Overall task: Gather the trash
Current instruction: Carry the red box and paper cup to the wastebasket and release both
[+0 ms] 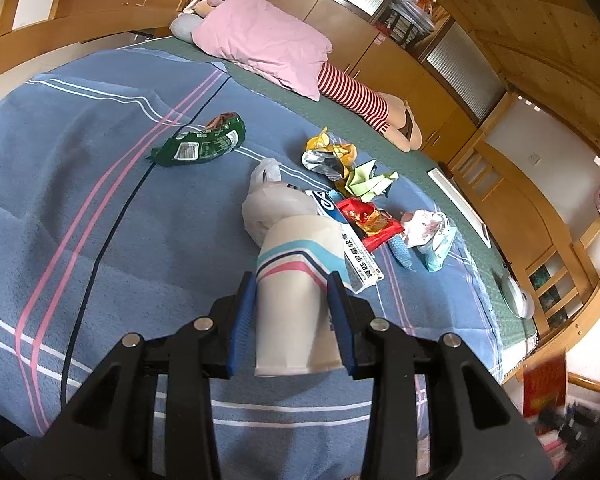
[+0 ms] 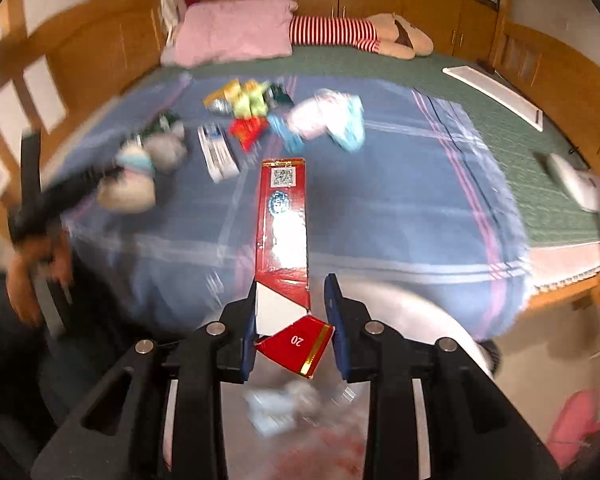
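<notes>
Nearest in the left wrist view, the left tool (image 1: 292,322) is clenched on a paper cup (image 1: 300,292), both blue pads pressed to its sides low on the body with the mouth pointing away. Held that way, the cup probably serves as a receptacle for small scraps. It is white with teal, pink and navy stripes, and a crumpled white plastic bag (image 1: 274,204) sits at its mouth.

In the right wrist view, the right tool (image 2: 294,320) grasps a long red carton (image 2: 282,220) by its near end, where a white flap and a red flap marked 20 splay open between the jaws. The carton points away over the bed's edge; the view is blurred.

Beyond lies the blue striped blanket (image 1: 80,200), with the remaining trash: a green snack bag (image 1: 202,142), a white medicine box (image 1: 356,256), a red wrapper (image 1: 370,220), a yellow foil wrapper (image 1: 330,154) and folded green paper (image 1: 366,180). Farthest back rests a pink pillow (image 1: 260,40).
</notes>
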A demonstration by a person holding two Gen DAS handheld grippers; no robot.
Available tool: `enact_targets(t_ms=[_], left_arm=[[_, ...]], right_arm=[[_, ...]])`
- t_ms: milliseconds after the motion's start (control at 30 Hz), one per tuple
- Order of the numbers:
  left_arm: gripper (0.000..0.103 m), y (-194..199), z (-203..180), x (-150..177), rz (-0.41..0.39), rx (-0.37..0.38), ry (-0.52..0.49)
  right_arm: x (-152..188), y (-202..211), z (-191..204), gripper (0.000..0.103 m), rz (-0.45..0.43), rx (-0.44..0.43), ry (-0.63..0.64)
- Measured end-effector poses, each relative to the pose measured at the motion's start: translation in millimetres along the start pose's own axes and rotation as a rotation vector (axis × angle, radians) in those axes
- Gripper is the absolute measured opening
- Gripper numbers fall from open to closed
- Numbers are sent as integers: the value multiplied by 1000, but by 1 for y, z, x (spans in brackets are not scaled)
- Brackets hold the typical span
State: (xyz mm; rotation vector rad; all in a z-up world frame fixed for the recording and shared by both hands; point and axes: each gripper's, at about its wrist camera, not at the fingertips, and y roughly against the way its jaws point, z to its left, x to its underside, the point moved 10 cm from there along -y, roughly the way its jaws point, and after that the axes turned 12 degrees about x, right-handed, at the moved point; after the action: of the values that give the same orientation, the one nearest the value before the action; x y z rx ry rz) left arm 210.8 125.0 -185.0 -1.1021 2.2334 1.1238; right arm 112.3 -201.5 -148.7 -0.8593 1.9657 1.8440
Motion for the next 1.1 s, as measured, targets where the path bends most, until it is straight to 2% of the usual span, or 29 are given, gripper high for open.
enact_targets(t_ms=[100,167,200,233,400,500,667,767,867,900,1000,1100], left_arm=[[37,1,-3,1,1,0,-10],[37,2,-5,3,4,5,-13],[37,2,-6,4,6,6,-14],[37,3,-8,5,6,7,-16],[37,9,-13,11,-2,29,15],[37,17,-42,27,7,126,32],[37,12,-139,80,153,322,-150],[37,3,-193,132,321,459,-276],[38,-3,-227,189,483,526,-457],[42,-5,-232,203,515,526,-511],[77,-7,-238,222,538,508,-593],[86,-8,-230,208,496,492,-562]], right_arm=[[44,-10,-8,35,108,-30,27],[60,-17,-12,51,148,-28,20],[62,-19,-13,68,146,-16,9],[57,-19,-17,76,121,-5,-21],[24,-4,-33,81,10,-54,-204],[7,3,-52,81,-57,-47,-327],[-5,18,-90,81,-126,-57,-528],[-6,25,-111,81,-150,-31,-604],[-5,26,-117,82,-146,-36,-634],[-4,24,-116,82,-141,-38,-636],[1,17,-109,82,-115,-56,-629],[3,10,-100,82,-93,-69,-614]])
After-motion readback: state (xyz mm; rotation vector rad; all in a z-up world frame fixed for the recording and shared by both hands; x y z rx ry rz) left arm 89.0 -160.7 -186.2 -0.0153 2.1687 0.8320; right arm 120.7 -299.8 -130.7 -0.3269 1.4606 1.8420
